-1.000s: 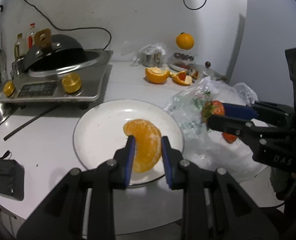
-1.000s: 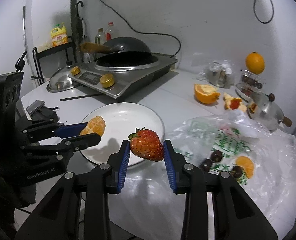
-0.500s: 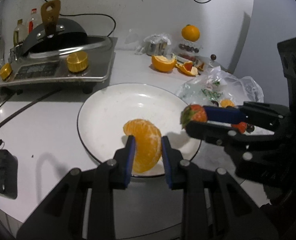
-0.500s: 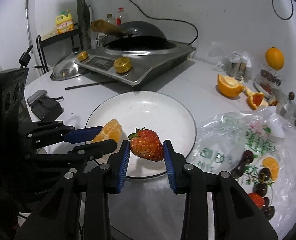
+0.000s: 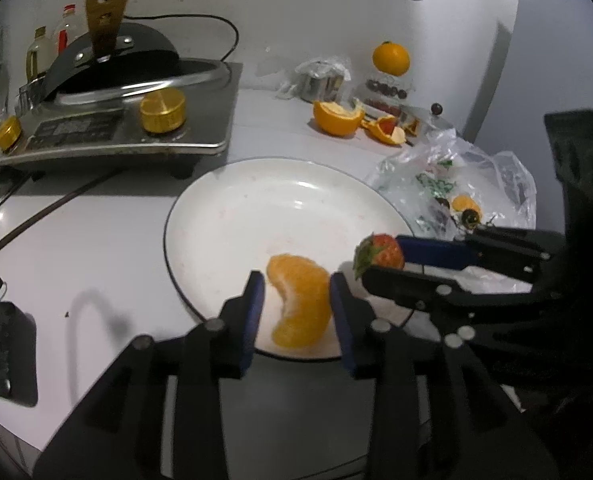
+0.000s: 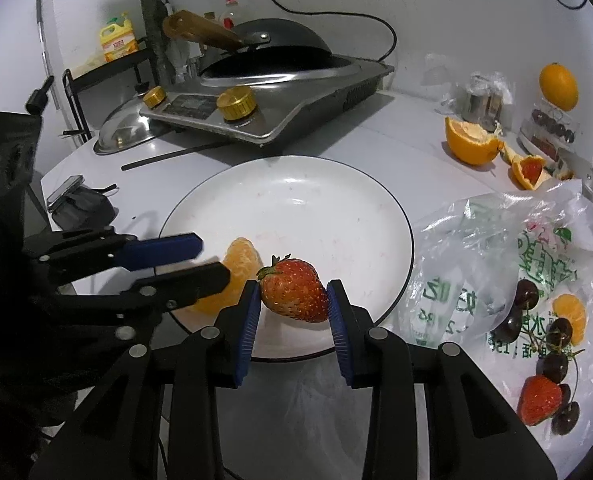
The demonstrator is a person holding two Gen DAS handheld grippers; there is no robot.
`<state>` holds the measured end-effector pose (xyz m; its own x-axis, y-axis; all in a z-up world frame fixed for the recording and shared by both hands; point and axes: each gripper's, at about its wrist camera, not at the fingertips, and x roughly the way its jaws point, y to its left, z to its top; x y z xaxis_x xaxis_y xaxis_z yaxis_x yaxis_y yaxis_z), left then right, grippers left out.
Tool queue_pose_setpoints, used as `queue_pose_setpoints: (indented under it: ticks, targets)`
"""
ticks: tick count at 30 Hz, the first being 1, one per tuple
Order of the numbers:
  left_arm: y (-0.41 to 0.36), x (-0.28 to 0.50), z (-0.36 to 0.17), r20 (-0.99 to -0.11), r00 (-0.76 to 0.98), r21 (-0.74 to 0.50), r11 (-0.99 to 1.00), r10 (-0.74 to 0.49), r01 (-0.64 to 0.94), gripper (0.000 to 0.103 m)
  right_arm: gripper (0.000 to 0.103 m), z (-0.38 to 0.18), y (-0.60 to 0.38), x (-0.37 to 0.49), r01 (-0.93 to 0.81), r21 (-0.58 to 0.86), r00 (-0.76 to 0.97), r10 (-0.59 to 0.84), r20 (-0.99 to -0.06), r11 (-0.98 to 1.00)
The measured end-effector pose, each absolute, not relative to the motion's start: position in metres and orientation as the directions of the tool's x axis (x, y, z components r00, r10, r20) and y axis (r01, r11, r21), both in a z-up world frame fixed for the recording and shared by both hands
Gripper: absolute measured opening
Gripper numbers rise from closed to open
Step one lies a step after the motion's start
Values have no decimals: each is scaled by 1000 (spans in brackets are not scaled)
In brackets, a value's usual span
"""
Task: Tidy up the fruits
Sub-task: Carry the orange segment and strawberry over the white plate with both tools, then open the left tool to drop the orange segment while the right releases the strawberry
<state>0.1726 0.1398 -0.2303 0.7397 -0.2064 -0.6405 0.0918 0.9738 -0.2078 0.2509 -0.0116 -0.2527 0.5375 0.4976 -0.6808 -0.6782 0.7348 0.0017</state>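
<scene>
A white plate [image 5: 256, 216] [image 6: 336, 208] lies on the white counter. My left gripper [image 5: 296, 304] is open, its pads a little apart from a peeled orange piece [image 5: 300, 300] that rests at the plate's near rim; it also shows in the right wrist view [image 6: 238, 270]. My right gripper [image 6: 294, 300] is shut on a red strawberry [image 6: 294, 290] and holds it over the plate's near right edge; the strawberry also shows in the left wrist view [image 5: 380, 256].
A plastic bag [image 6: 516, 264] to the right holds cherries [image 6: 524, 292], an orange piece [image 6: 570, 316] and a second strawberry [image 6: 540, 398]. An induction cooker with a wok [image 6: 264, 96] stands behind the plate. Orange halves [image 6: 472, 144] and a whole orange [image 6: 558, 86] sit at the back right. A black pouch [image 5: 0, 352] lies at the left.
Both grippers have moved in over the plate. My left gripper has opened slightly and the orange piece now rests on the plate. The right gripper has brought the strawberry beside it.
</scene>
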Motion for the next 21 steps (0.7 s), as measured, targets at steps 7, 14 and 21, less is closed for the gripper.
queue_pose_setpoints:
  ticks: [7,14,21]
  targets:
    - [151,168,-222,-628,756,-200,977,-183,70,46,36,-258,-7,251,-697,21,502,509,-700,717]
    - [151,162,-219,-621,767,-200,979,-160,42,53,40,-261,-5,248,-714,19,483,512,-710,700]
    - [142,156,-212,-614,779,-180,983,-131,24,53,45,-255,-18,243,-715,28,493,532,-689,699]
